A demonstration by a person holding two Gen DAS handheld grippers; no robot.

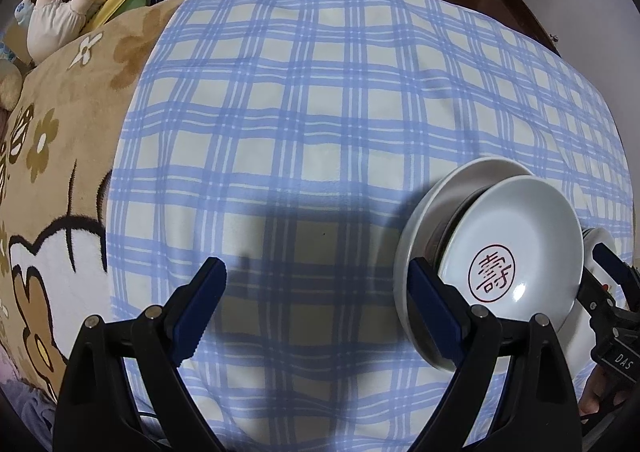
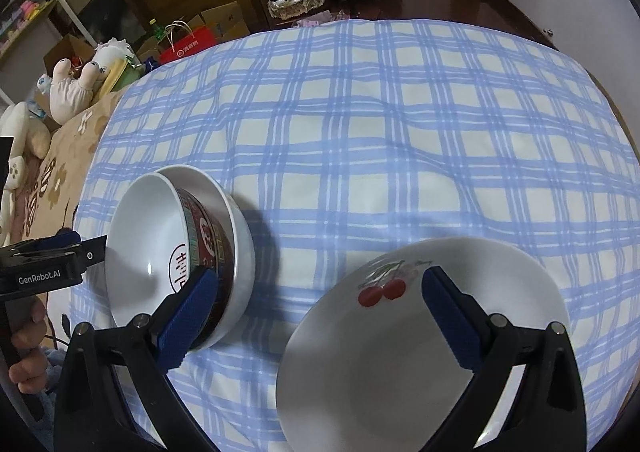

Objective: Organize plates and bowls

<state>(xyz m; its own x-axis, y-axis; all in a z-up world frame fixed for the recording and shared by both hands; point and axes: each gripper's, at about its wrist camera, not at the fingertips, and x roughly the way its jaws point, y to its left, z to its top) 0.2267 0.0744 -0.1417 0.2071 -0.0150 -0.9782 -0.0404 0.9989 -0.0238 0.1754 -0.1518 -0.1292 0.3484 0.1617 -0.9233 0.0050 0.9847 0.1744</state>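
L gripper [image 1: 316,304]: jaws spread, nothing between them; its right finger sits just beside the nested bowls. R gripper [image 2: 320,316]: jaws spread, pinching nothing, hovering over the cherry plate [image 2: 400,352].

Red-patterned bowl [image 2: 208,236] lies tipped on its side inside a white bowl [image 2: 244,252], near the left edge of the checked cloth [image 2: 360,112]; plate near the cloth's front edge.

Assessment: glazed ceramic, so stiff, slippery, breakable, moderately heavy. Soft bedding underneath makes seating unstable. Recommend gripping across the rim, wall betw. pads; lift slowly.
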